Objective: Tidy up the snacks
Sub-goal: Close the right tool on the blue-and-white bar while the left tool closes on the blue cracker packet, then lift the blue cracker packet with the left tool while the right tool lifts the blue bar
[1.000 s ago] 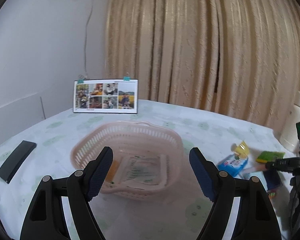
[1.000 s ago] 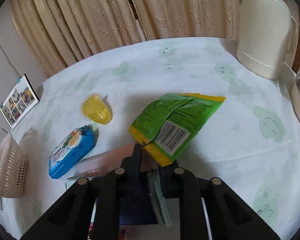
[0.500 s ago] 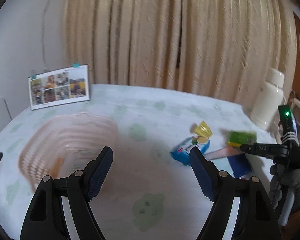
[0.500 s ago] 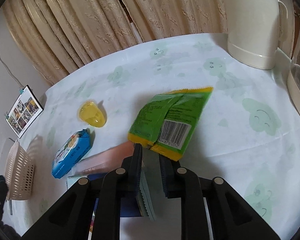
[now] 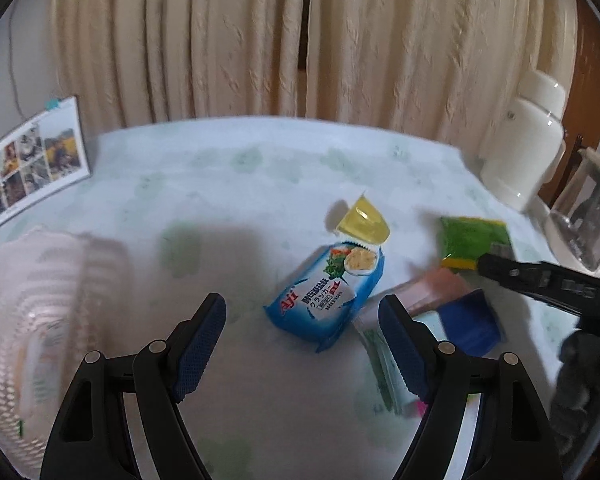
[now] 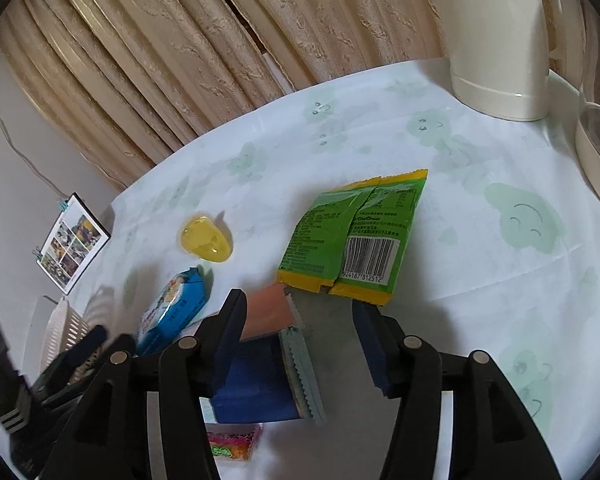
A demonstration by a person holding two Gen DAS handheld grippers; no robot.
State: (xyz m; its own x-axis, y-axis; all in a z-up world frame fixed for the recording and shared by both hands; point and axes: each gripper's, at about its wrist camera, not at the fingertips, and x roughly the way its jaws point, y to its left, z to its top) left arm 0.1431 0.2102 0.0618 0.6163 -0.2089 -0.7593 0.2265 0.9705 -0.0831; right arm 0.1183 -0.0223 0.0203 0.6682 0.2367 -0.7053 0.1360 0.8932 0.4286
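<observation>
My left gripper (image 5: 302,318) is open just short of a light blue cracker pack (image 5: 328,292), which lies flat on the tablecloth. Behind that pack sits a yellow jelly cup (image 5: 364,220). My right gripper (image 6: 300,312) is also open, its jaws standing wide apart. A dark blue packet (image 6: 252,384) with a teal serrated edge (image 6: 304,368) and a pink packet (image 6: 266,312) lie by its left finger. A green and yellow packet (image 6: 360,236) lies just ahead of its fingertips. The pink basket (image 5: 32,308) is blurred at the far left.
A white kettle (image 6: 504,36) stands at the back right, with a glass jug (image 5: 580,224) beside it. A photo card (image 5: 32,160) leans at the back left. A small colourful candy pack (image 6: 232,444) lies under my right gripper. Curtains hang behind the table.
My left gripper has swung right, from over the basket to the snacks. My right gripper was shut on the teal-edged packet; it has opened, and the packet lies on the table.
</observation>
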